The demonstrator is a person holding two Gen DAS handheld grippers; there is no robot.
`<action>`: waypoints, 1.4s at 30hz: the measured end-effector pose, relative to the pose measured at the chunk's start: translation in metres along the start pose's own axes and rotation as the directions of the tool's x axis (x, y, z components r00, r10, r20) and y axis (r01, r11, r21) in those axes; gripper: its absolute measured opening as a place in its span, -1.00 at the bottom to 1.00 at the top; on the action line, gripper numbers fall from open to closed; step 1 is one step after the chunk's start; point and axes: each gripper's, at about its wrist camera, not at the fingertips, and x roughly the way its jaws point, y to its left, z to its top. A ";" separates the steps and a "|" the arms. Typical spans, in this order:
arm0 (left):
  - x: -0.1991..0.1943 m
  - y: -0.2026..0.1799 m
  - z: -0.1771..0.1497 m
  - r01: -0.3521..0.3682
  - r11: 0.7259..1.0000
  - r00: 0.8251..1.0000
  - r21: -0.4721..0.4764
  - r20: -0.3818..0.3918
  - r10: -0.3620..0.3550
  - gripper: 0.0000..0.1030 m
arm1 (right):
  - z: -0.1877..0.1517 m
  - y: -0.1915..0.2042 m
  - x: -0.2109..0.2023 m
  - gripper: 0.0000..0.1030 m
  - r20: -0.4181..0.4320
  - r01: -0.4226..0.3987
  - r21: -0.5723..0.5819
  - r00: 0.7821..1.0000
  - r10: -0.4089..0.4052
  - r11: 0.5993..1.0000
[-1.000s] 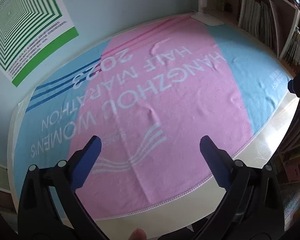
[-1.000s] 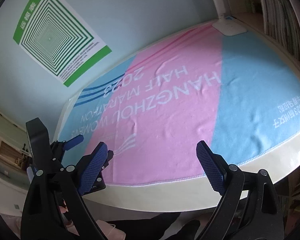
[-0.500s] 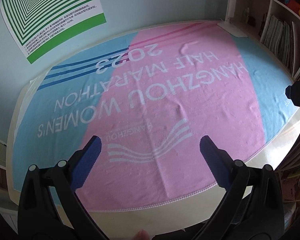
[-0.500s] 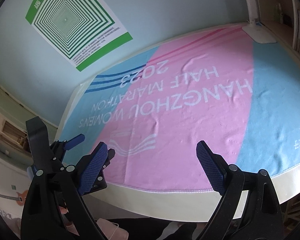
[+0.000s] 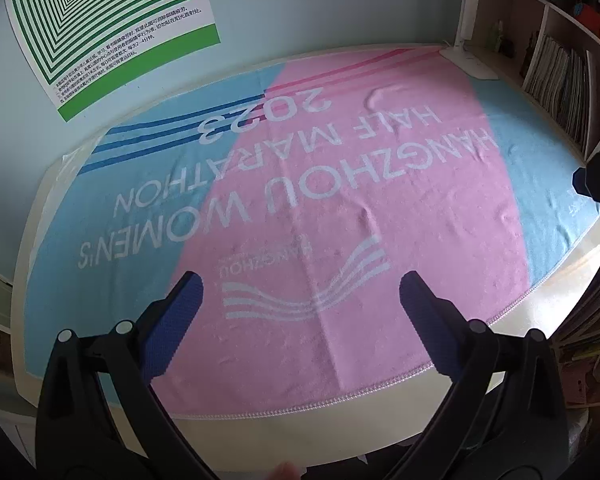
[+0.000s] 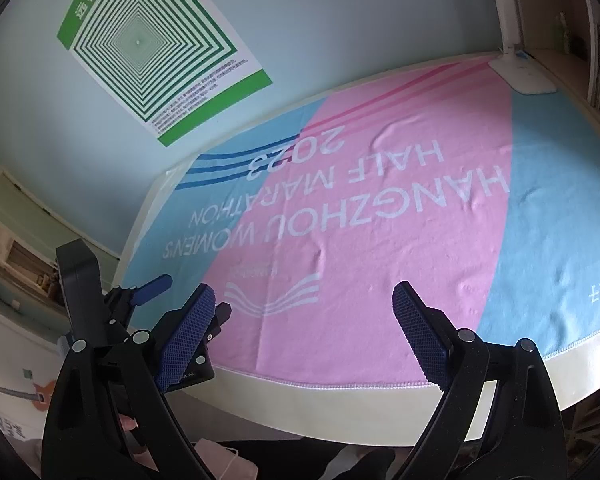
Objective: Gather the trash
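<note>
Both claws stand spread wide and hold nothing: the left gripper [image 5: 300,296] and right gripper [image 6: 304,308] hover side by side over the near edge of the desk [image 5: 300,436].

A towel [image 5: 340,240] covers most of the top, pink in the middle, blue at the sides. It reads "HANGZHOU WOMEN'S HALF MARATHON 2023", upside down from here. No trash shows on it in either view, nor any bin. That fits a desk already cleared, or trash lying out of view; the pictures cannot settle which.

Farther back sit a white lamp base [image 6: 524,76], a green-striped poster [image 6: 148,44] with small Chinese text, and bookshelves [image 5: 560,76].
</note>
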 end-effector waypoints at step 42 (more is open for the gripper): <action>0.001 -0.001 -0.002 -0.031 0.999 0.999 -0.007 0.006 0.031 0.88 | 0.000 -0.004 -0.007 0.74 0.016 0.015 0.015 1.000 -0.015 1.000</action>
